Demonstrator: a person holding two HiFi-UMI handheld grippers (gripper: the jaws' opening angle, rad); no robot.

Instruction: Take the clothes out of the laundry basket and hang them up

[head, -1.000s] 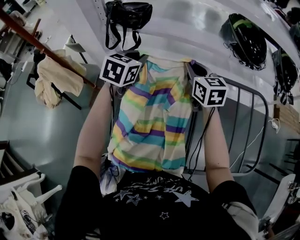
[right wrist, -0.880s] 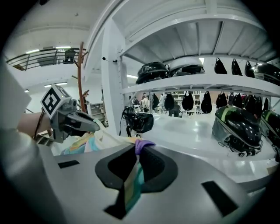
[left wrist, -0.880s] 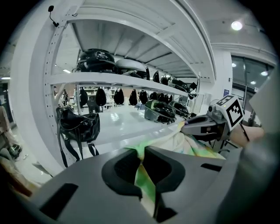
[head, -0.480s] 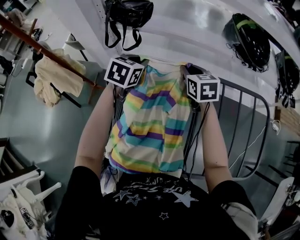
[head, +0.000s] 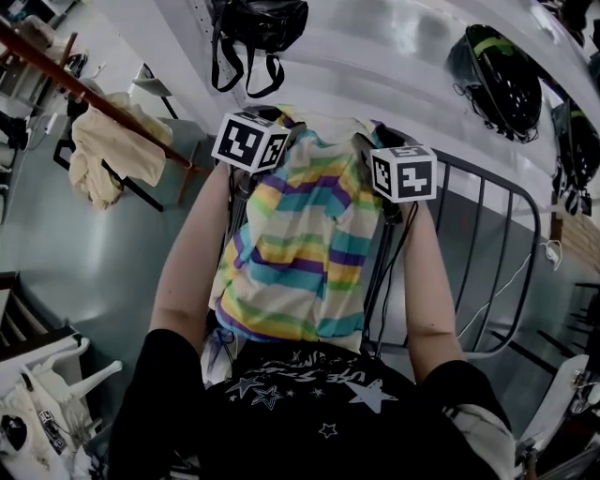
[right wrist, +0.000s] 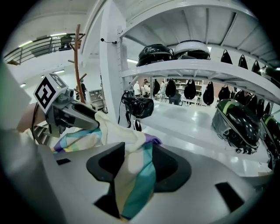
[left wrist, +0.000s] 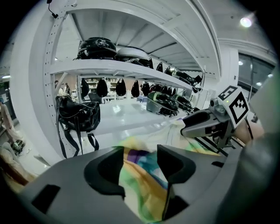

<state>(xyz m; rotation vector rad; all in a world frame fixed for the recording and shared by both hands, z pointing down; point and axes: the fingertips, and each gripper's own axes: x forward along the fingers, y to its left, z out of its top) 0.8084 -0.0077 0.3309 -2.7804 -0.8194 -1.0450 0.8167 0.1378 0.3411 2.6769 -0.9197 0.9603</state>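
Two tongs are up in front of the person's chest, and between them hangs one striped shirt [head: 300,244], its hem near the person's dark top and its upper edge raised toward the white shelf [head: 375,56].

What has just changed is the grip: a moment ago both tongs were clamped on the shirt's shoulders, and now both are opening. The left tongs [left wrist: 140,162] stand well apart with yellow and green cloth lying loose in the gap, no longer pinched. The right tongs [right wrist: 138,164] are also spread, with a cream and teal fold draped through them.

I judge this as the shirt being let go at the top of the grey metal rack [head: 497,253]. What its upper edge rests on is hidden behind the cloth, so I cannot tell whether it is truly hung. If it stays up, this piece is done and the next one can be fetched. No laundry basket shows in these views.

Further off, one cream garment [head: 108,155] hangs over one wooden rail [head: 56,66] at the left. One black bag [head: 258,23] hangs at the shelf's front edge. Two helmets show at the right: the nearer [head: 495,82] and another [head: 574,150] at the border.
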